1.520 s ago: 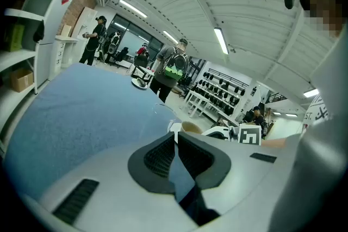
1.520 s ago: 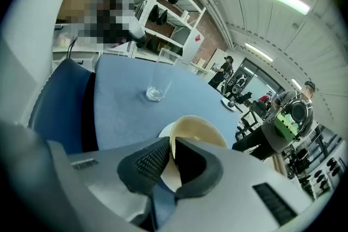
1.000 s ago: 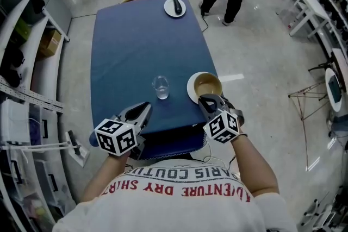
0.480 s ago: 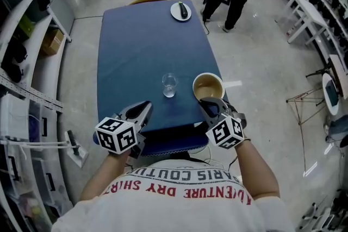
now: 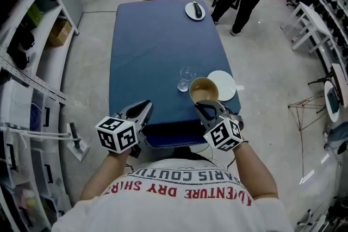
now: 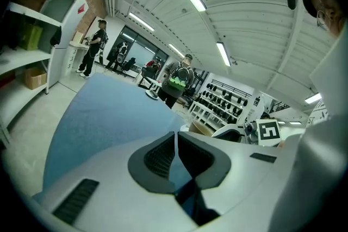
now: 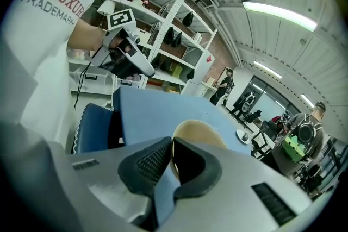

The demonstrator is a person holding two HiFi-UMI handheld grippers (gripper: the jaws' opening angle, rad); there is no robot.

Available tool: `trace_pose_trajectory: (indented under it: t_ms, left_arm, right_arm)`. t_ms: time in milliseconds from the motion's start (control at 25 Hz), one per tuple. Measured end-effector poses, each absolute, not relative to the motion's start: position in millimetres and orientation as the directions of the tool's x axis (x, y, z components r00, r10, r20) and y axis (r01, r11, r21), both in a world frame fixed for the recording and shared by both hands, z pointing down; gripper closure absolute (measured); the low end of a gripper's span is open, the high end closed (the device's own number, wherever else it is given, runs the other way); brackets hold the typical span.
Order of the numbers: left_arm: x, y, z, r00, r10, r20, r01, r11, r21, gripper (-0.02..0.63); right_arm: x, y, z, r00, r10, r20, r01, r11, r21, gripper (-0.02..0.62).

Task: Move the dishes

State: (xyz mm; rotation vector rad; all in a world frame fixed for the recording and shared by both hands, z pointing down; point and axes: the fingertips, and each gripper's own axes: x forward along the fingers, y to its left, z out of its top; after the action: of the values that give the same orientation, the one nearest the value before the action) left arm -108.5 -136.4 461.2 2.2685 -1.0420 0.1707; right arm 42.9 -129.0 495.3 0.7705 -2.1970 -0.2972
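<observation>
Over the blue table (image 5: 157, 46) my right gripper (image 5: 205, 108) pinches the tan bowl (image 5: 204, 89), four o'clock from the glass (image 5: 185, 80); my left gripper (image 5: 145, 108) is clenched empty.

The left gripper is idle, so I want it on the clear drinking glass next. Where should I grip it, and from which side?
Probably pinch the clear drinking glass across its wall near the rim, coming from its near-left. It stands upright, and the tan bowl held by the right gripper crowds its right side. The left gripper is shut, so open it first.
</observation>
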Motion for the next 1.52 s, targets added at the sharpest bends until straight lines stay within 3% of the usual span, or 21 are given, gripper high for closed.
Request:
trace_pose_trajectory:
  t_ms: [880, 1520]
  left_arm:
    - [-208, -112, 479, 0.550, -0.753, 0.361, -0.784, -0.318, 0.533, 0.565]
    - [-245, -85, 497, 0.476, -0.776, 0.414, -0.820, -0.220, 0.529, 0.565]
  right_arm:
    - [-78, -124, 533, -0.614, -0.433, 0.660, -0.223, 0.897, 0.381, 0.561]
    - [-103, -131, 571, -0.589, -0.399, 0.703, -0.159, 0.910, 0.384, 0.560]
